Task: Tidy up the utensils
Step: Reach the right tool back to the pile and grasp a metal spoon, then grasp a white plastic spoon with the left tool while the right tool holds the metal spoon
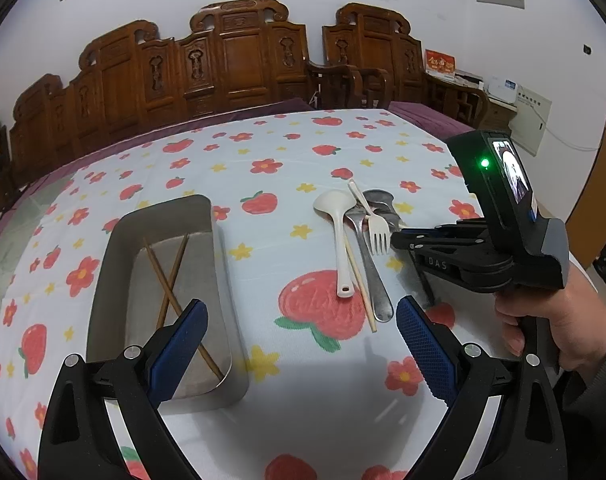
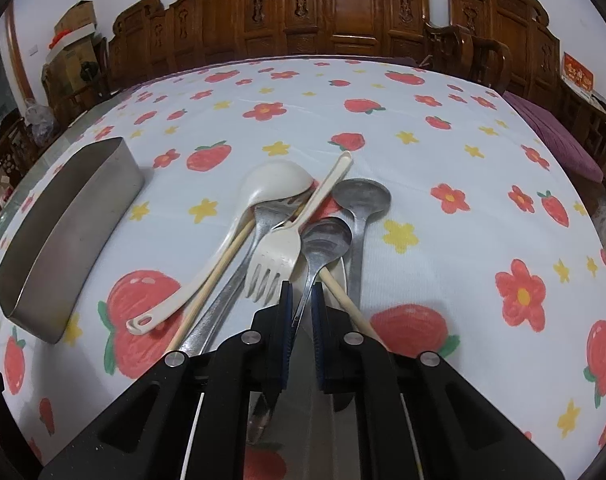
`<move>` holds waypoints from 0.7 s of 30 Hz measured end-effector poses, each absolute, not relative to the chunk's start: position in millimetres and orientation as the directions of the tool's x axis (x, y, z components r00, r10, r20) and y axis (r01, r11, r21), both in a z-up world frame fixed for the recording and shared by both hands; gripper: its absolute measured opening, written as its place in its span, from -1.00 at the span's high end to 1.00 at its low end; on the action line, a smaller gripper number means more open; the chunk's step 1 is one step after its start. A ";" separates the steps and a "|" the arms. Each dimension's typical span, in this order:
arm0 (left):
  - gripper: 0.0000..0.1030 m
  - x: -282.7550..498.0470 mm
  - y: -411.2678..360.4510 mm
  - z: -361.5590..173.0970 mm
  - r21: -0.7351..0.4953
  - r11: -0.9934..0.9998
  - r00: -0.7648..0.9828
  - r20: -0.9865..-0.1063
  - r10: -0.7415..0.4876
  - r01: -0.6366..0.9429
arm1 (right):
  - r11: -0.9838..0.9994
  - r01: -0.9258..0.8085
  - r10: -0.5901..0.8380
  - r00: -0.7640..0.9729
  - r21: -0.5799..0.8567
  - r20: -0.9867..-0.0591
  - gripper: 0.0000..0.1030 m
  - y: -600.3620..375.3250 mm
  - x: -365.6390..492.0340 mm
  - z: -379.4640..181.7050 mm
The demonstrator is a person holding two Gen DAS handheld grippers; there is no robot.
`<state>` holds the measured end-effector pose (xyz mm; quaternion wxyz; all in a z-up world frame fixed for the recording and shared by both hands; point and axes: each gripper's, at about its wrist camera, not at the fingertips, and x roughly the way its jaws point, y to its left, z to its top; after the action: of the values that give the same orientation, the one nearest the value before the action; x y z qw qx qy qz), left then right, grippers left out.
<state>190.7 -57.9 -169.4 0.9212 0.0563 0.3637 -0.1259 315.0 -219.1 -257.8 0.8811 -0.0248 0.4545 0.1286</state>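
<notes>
Right gripper (image 2: 301,300) pinches the small metal spoon's (image 2: 323,240) handle at frame bottom centre, presumably to lift it from the utensil pile toward the tray (image 2: 63,232) at left; left gripper (image 1: 303,344) hangs spread.

A surface (image 1: 263,168) covered by a white cloth printed with strawberries and flowers. A steel tray (image 1: 223,300) rests on it. Right of the tray, well apart, lies a pile of spoons, fork and chopsticks (image 2: 287,232).
</notes>
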 end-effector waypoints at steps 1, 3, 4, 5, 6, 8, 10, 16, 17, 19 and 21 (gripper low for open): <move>-0.78 190.7 -57.9 -169.8 0.017 0.962 0.703 -0.686 -0.186 0.271 | 0.965 -0.249 0.211 0.550 0.082 -0.808 0.86 -220.2 315.2 -258.1; -0.78 190.7 -58.5 -170.2 0.025 0.963 0.703 -0.688 -0.177 0.267 | 0.964 -0.247 0.219 0.545 0.095 -0.809 0.92 -222.3 315.0 -257.5; -0.78 190.8 -58.8 -169.8 0.027 0.964 0.704 -0.689 -0.174 0.264 | 0.963 -0.248 0.226 0.544 0.102 -0.808 0.92 -223.2 314.3 -257.3; -0.78 191.3 -59.4 -170.1 0.027 0.965 0.704 -0.690 -0.170 0.260 | 0.963 -0.247 0.231 0.543 0.109 -0.807 0.92 -224.2 313.6 -257.0; -0.78 191.9 -59.8 -170.0 0.030 0.966 0.703 -0.691 -0.167 0.258 | 0.961 -0.249 0.241 0.545 0.119 -0.803 0.92 -226.1 312.1 -255.7; -0.78 193.6 -60.3 -169.4 0.036 0.967 0.703 -0.694 -0.157 0.252 | 0.958 -0.252 0.261 0.553 0.139 -0.791 0.92 -229.3 309.0 -251.0; -0.78 198.3 -60.2 -169.9 0.033 0.968 0.696 -0.702 -0.154 0.248 | 0.954 -0.256 0.279 0.570 0.155 -0.773 0.92 -233.6 305.2 -242.5; -0.78 213.9 -68.1 -175.0 0.033 0.967 0.669 -0.728 -0.150 0.253 | 0.944 -0.250 0.326 0.603 0.215 -0.729 0.92 -253.5 300.0 -225.5; -0.76 216.0 -70.3 -175.8 0.030 0.966 0.666 -0.730 -0.154 0.256 | 0.943 -0.249 0.328 0.605 0.219 -0.725 0.92 -255.6 299.9 -224.6; -0.65 221.8 -75.7 -179.3 0.023 0.965 0.654 -0.739 -0.160 0.263 | 0.943 -0.241 0.331 0.611 0.229 -0.719 0.92 -262.4 299.7 -223.0; -0.59 227.2 -81.1 -183.4 0.012 0.962 0.641 -0.748 -0.171 0.272 | 0.942 -0.234 0.335 0.617 0.241 -0.712 0.92 -269.6 299.5 -222.2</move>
<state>227.2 -81.1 -183.4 0.9038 0.0618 0.4054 -0.1225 299.5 -269.6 -222.2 0.8969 0.0619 0.4081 0.1586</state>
